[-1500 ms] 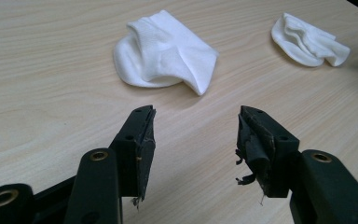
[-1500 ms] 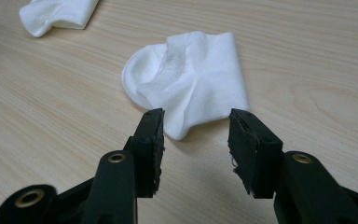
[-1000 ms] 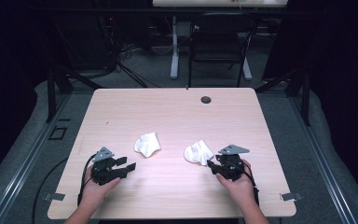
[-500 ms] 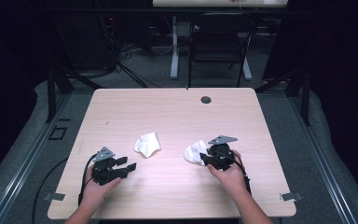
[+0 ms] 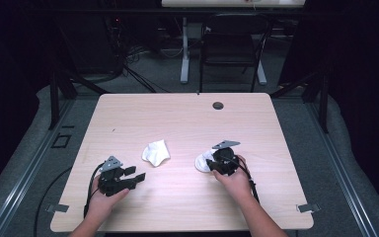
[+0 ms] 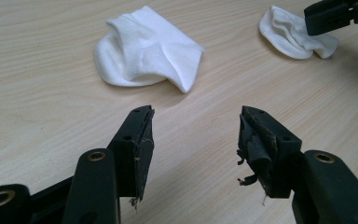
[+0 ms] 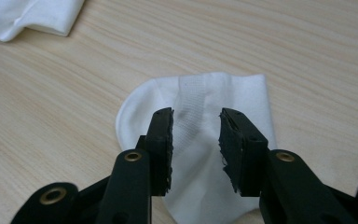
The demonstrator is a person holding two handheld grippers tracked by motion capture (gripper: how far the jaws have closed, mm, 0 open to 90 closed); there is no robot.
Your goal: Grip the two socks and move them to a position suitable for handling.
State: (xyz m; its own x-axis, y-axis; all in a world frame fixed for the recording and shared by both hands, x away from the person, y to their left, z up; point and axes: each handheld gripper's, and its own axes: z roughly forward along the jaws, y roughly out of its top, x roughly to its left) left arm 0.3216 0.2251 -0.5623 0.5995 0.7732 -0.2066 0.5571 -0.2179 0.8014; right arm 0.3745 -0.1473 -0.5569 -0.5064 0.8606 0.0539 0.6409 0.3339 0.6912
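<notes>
Two white socks lie on the wooden table [image 5: 177, 113]. The left sock [image 5: 156, 152] [image 6: 144, 51] is crumpled a short way ahead of my left gripper [image 5: 134, 175] [image 6: 196, 121], which rests open near the front left with bare wood between its jaws. The right sock [image 5: 202, 162] [image 7: 200, 93] lies flat beneath my right gripper [image 5: 211, 165] [image 7: 196, 116]. Its jaws have just been closing and stand partly apart over the sock's middle; fabric shows in the gap, and the pads do not pinch it. The left gripper view also shows the right sock [image 6: 293, 32] and the right gripper [image 6: 335, 14] over it.
A dark round grommet [image 5: 218, 105] sits near the table's far edge. Behind the table stand a black chair [image 5: 229, 44] and a white desk leg [image 5: 184, 54], with cables on the floor. A corner of the left sock [image 7: 32, 14] shows at the top left of the right gripper view.
My right gripper has slid left across the table until it stands over the right sock. The left gripper and both socks have stayed where they were.
</notes>
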